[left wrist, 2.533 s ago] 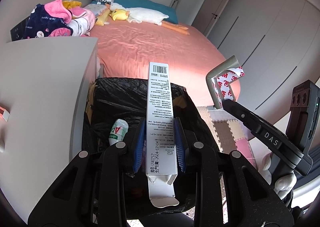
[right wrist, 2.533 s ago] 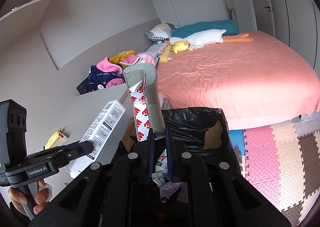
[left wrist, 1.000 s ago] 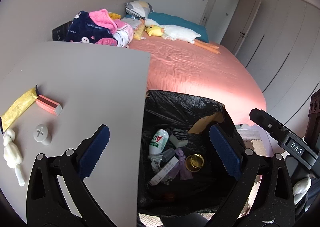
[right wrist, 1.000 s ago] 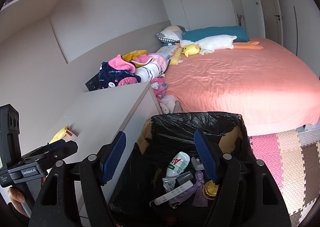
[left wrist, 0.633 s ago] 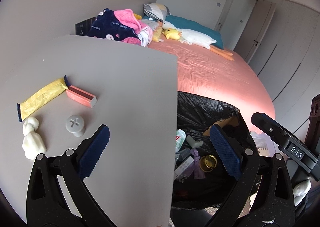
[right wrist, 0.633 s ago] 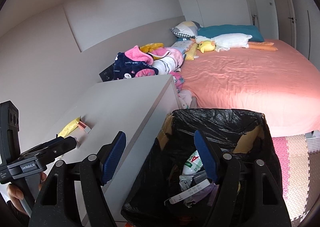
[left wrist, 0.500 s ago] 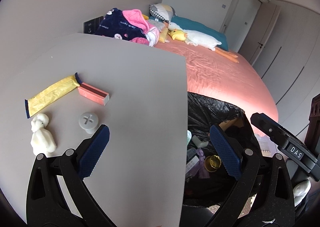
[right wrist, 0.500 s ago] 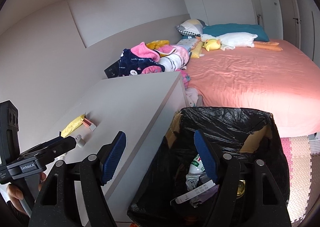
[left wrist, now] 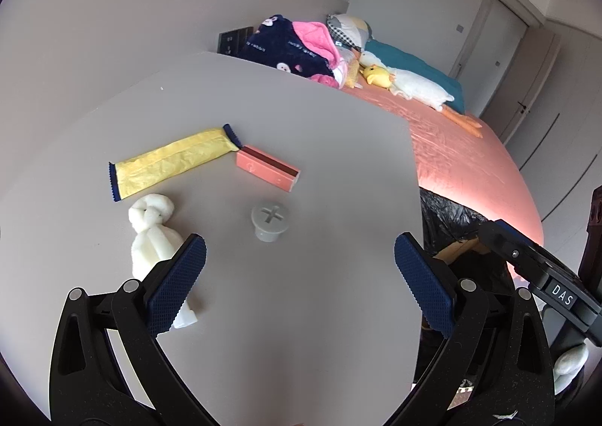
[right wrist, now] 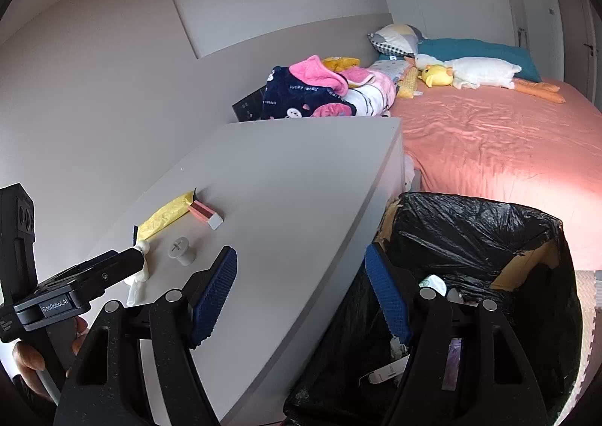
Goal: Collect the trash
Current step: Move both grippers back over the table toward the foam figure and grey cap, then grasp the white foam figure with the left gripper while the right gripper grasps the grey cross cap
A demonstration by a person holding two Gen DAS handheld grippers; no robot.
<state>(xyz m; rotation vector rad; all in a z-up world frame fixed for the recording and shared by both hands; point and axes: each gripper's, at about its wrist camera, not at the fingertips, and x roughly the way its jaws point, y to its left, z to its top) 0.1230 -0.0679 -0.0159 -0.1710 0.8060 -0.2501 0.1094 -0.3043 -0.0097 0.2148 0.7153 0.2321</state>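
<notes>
With both grippers empty and their jaws spread wide, the step in hand looks like fetching the next scrap from the grey table (left wrist: 301,313); the left gripper (left wrist: 300,277) would do well to come down squarely over one piece and close only once the pads flank it. Ahead of it, close by, stands the grey cap (left wrist: 269,222); the white tissue wad (left wrist: 152,234) lies partly behind its left finger; the pink box (left wrist: 268,168) and yellow wrapper (left wrist: 173,159) lie farther off, touching. Beside the table, the black-lined bin (right wrist: 470,238) sits under the right gripper (right wrist: 301,287).
</notes>
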